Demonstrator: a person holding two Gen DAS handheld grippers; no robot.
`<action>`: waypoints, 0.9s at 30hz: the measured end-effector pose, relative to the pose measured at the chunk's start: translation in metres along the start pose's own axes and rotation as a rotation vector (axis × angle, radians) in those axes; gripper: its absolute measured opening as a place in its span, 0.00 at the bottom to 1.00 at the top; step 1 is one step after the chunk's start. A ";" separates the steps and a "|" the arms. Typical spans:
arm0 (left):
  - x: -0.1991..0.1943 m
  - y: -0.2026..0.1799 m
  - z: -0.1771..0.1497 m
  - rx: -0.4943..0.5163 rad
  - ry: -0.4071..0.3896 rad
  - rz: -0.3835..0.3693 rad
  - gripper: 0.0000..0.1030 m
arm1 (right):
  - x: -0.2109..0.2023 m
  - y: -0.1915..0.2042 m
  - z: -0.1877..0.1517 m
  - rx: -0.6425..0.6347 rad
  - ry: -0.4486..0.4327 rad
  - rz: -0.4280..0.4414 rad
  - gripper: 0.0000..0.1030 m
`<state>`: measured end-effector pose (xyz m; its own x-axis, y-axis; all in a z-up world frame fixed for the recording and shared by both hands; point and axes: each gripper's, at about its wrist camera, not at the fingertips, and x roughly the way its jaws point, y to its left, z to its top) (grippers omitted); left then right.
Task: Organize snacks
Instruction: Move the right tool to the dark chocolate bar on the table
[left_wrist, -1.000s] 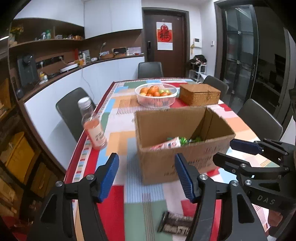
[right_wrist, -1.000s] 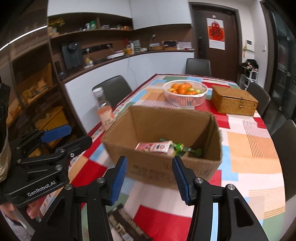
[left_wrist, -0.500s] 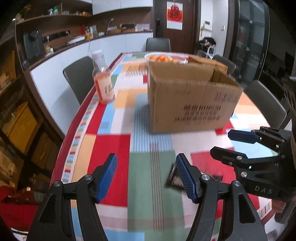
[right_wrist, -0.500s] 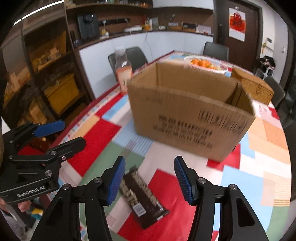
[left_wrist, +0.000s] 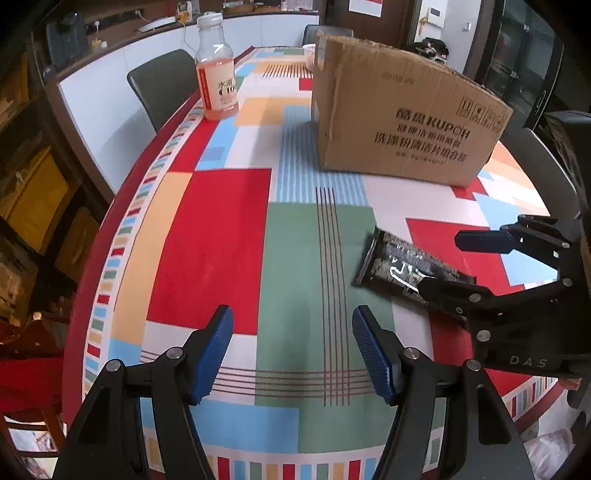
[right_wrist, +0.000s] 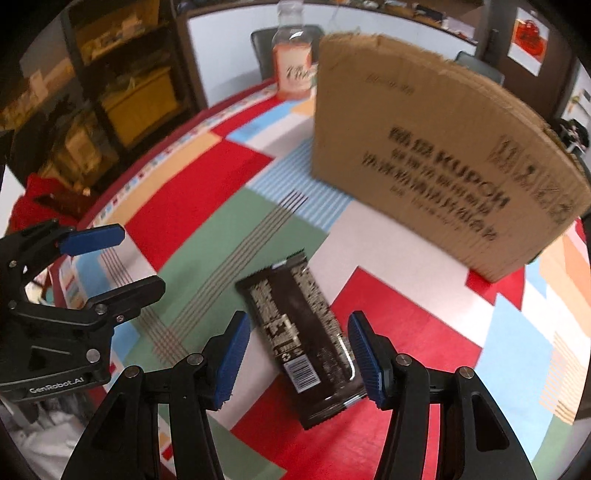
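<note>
Wrapper (right_wrist: 301, 341) between opening right gripper (right_wrist: 295, 356) pads, untouched.
Centre, lower, pinch flat; keep left gripper (left_wrist: 291, 352), open and empty, clear.

Both the left gripper (left_wrist: 291, 350) and right gripper (right_wrist: 295, 354) are black frames with silver screws, ribbed blue pads and white lettering.

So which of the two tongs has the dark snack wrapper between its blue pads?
The right tongs: the dark brown snack bar wrapper lies flat between its opening pads, untouched. The left tongs frames only bare patchwork tablecloth.
</note>
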<state>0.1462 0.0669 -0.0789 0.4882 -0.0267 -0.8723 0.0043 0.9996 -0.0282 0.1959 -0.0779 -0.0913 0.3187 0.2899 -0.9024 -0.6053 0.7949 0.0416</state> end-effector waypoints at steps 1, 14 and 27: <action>0.001 0.000 -0.001 -0.001 0.004 0.001 0.64 | 0.003 0.001 0.000 -0.006 0.008 -0.004 0.61; 0.012 0.004 -0.005 -0.014 0.037 0.002 0.64 | 0.036 0.003 0.006 -0.033 0.102 -0.017 0.66; 0.022 0.011 0.007 -0.032 0.032 0.026 0.64 | 0.050 -0.002 0.011 0.062 0.078 -0.001 0.65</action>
<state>0.1633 0.0775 -0.0949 0.4595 -0.0013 -0.8882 -0.0367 0.9991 -0.0205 0.2211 -0.0596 -0.1316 0.2602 0.2484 -0.9331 -0.5578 0.8274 0.0647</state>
